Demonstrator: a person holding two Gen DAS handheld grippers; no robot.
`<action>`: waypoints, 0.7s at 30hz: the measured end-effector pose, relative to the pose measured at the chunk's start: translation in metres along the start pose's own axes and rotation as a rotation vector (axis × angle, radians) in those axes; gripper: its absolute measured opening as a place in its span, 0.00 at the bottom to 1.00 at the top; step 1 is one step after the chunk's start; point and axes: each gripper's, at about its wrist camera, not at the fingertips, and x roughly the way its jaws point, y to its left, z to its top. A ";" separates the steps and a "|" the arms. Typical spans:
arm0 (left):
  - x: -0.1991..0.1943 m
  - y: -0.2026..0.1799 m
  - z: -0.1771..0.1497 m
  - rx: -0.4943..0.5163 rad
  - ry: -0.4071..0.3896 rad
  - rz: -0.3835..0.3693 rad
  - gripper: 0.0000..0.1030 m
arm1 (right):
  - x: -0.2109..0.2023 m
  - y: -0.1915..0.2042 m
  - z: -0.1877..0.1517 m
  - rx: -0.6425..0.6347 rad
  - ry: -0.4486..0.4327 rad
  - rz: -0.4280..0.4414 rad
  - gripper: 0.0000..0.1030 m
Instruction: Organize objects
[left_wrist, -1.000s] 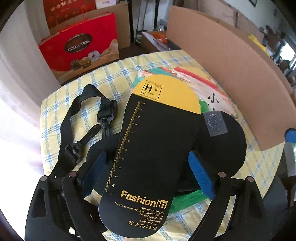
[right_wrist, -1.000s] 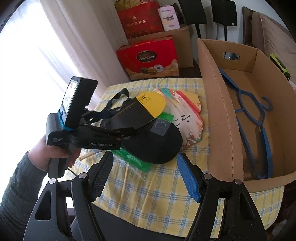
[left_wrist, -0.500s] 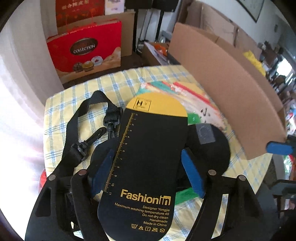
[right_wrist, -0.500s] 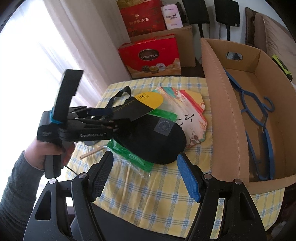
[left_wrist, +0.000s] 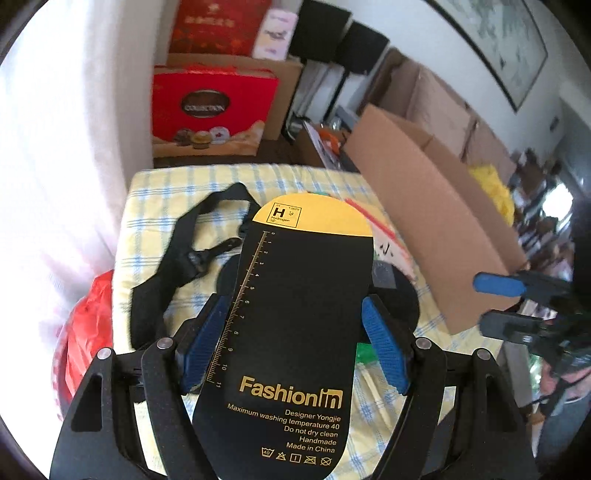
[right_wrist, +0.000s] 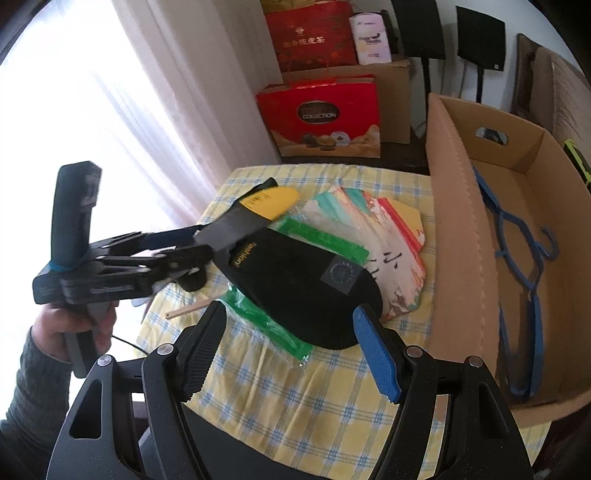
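The left tool (left_wrist: 295, 343) is clamped on the black-and-yellow card (left_wrist: 295, 314), raised above the counter (right_wrist: 332, 376). The right tool (right_wrist: 288, 350) stands apart, holding nothing, with the cardboard box (right_wrist: 458, 258) at its 2 o'clock.

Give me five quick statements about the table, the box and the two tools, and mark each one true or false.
1. The left tool grips the black and yellow card sleeve. True; its jaws have just been closing, and the pads press the sleeve's edges.
2. The right tool holds the black sock. False; it is open and empty above the black sock.
3. A blue hanger lies in the cardboard box. True.
4. The tablecloth is plain white. False; it is yellow with blue checks.
5. A black strap lies on the table. True.
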 end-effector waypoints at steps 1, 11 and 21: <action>-0.009 0.003 -0.001 -0.014 -0.016 -0.003 0.71 | 0.002 0.000 0.001 -0.005 0.005 0.000 0.71; -0.061 0.024 -0.007 -0.079 -0.097 0.057 0.71 | 0.037 0.025 0.030 -0.168 0.049 -0.011 0.71; -0.071 0.045 -0.026 -0.143 -0.115 0.064 0.71 | 0.103 0.040 0.050 -0.310 0.201 0.035 0.78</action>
